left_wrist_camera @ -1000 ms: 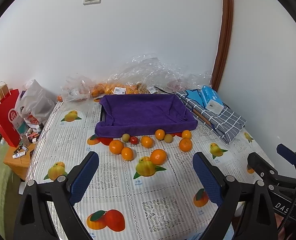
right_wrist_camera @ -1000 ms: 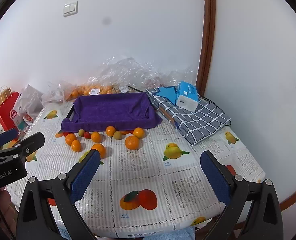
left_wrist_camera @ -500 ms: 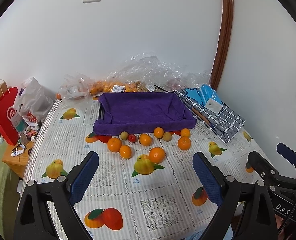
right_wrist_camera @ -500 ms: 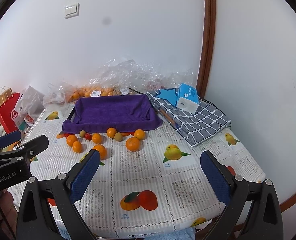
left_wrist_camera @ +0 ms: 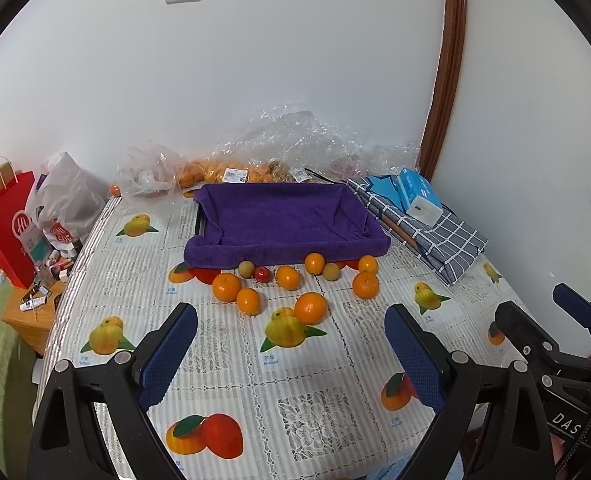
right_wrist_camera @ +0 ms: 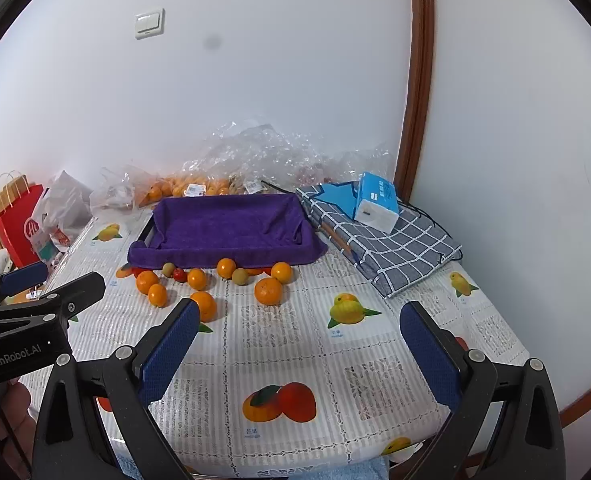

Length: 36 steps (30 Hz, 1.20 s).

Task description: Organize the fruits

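Note:
Several oranges (left_wrist_camera: 310,308) (right_wrist_camera: 268,291), two small greenish fruits (left_wrist_camera: 246,269) (right_wrist_camera: 240,277) and a small red fruit (left_wrist_camera: 262,275) (right_wrist_camera: 180,275) lie loose on the fruit-print tablecloth, just in front of a tray lined with a purple towel (left_wrist_camera: 287,216) (right_wrist_camera: 231,224). The tray holds nothing. My left gripper (left_wrist_camera: 291,354) is open and empty, above the near part of the table. My right gripper (right_wrist_camera: 297,354) is open and empty too, to the right of the left one. Each gripper shows at the edge of the other's view.
Clear plastic bags with more oranges (left_wrist_camera: 231,172) lie against the back wall. A checked grey cloth (left_wrist_camera: 427,232) with a blue tissue pack (right_wrist_camera: 377,206) lies at the right. A red paper bag (left_wrist_camera: 5,224) and a grey bag (left_wrist_camera: 67,204) stand off the left edge.
Both grippers have risen and drawn back a little, so the table and fruits sit slightly lower and farther in both views. Nothing on the table moved.

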Available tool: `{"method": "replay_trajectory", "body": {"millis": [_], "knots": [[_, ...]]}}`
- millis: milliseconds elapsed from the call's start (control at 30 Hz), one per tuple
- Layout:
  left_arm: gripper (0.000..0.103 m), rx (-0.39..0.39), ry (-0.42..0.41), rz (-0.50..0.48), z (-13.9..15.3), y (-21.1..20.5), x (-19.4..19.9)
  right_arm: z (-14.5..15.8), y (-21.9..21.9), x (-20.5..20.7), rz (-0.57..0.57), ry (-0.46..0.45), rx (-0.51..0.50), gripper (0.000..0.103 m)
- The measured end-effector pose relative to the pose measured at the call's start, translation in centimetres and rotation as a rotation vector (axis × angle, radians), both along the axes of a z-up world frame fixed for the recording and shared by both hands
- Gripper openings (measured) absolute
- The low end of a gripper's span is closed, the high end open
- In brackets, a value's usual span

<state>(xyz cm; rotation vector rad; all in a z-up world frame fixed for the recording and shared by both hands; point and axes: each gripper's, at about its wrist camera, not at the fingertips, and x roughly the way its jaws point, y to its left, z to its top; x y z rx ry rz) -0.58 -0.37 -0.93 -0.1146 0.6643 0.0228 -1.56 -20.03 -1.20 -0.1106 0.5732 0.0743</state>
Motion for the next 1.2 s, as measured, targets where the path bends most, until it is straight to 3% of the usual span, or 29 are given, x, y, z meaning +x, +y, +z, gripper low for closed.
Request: {"method": "replay_trajectory", "body": {"millis": [1200], "knots": [[0.095,-0.012,0.000,-0.008,-0.33,0.00,-0.09,0.46,0.59,-0.57,0.033,-0.019,0.001,0.099]]}}
